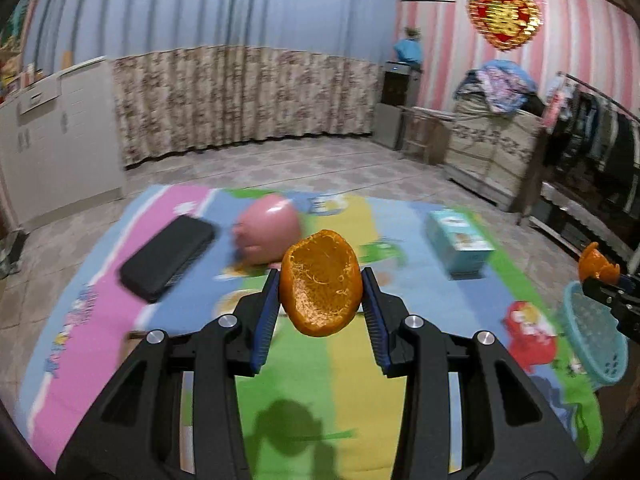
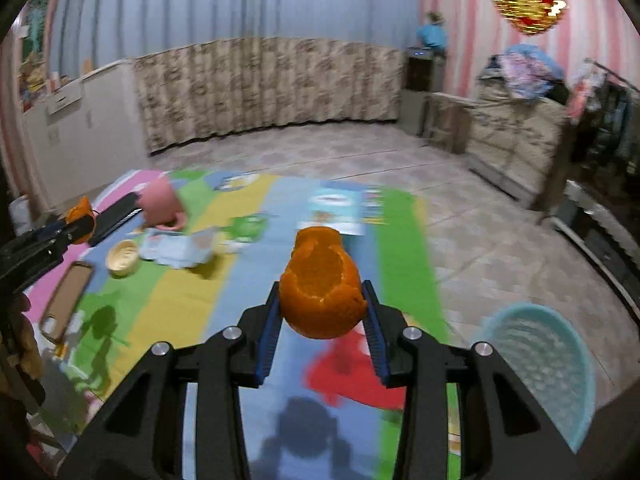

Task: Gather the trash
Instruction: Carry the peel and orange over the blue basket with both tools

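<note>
Two orange peels (image 1: 320,282), no legible writing

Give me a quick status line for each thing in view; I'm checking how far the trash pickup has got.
left gripper: shut on an orange peel half, lifted off the mat.
right gripper: shut on another orange peel half, held in the air.
teal basket: upright beside the mat's right edge; contents not visible.
pink mug: tipped on its side.
black case: closed, lying flat.
light blue box: closed, on the mat.
</note>
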`<action>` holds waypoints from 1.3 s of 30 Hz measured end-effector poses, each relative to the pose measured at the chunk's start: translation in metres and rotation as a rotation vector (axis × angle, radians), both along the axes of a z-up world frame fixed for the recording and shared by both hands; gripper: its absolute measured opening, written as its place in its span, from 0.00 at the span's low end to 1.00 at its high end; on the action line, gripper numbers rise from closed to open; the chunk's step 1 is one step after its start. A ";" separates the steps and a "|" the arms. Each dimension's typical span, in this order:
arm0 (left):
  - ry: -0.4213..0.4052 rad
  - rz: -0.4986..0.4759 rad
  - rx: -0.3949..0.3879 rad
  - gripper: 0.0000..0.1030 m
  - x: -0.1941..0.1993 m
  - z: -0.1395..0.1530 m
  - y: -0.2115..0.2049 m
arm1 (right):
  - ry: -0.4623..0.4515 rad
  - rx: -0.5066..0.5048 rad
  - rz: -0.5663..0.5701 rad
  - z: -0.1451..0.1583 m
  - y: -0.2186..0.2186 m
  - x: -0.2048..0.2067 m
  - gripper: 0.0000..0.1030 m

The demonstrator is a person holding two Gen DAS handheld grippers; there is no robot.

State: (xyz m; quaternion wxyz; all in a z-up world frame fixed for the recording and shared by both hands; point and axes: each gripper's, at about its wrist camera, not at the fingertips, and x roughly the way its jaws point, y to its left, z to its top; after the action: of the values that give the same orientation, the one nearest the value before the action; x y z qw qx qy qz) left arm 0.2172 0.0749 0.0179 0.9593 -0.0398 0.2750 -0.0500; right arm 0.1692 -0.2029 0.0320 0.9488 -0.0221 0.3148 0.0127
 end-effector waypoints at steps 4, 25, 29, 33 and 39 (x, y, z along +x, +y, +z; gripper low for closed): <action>-0.016 -0.073 0.014 0.38 -0.002 0.004 -0.045 | -0.024 0.016 -0.106 -0.001 -0.056 -0.023 0.37; 0.007 -0.412 0.011 0.38 -0.009 -0.008 -0.268 | -0.032 0.106 -0.385 -0.035 -0.216 -0.049 0.37; 0.032 -0.474 0.008 0.38 -0.008 -0.011 -0.309 | -0.036 0.123 -0.428 -0.042 -0.235 -0.054 0.37; 0.048 -0.527 0.016 0.38 -0.010 -0.018 -0.339 | -0.039 0.144 -0.460 -0.047 -0.249 -0.056 0.37; 0.076 -0.583 0.038 0.38 -0.007 -0.037 -0.379 | -0.032 0.159 -0.492 -0.055 -0.265 -0.056 0.37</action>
State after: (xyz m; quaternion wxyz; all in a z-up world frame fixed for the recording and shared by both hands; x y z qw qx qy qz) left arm 0.2105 -0.3038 -0.0192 0.8942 0.0572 0.3113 -0.3168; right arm 0.1128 -0.4677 -0.0233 0.9269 0.1297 0.2939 -0.1939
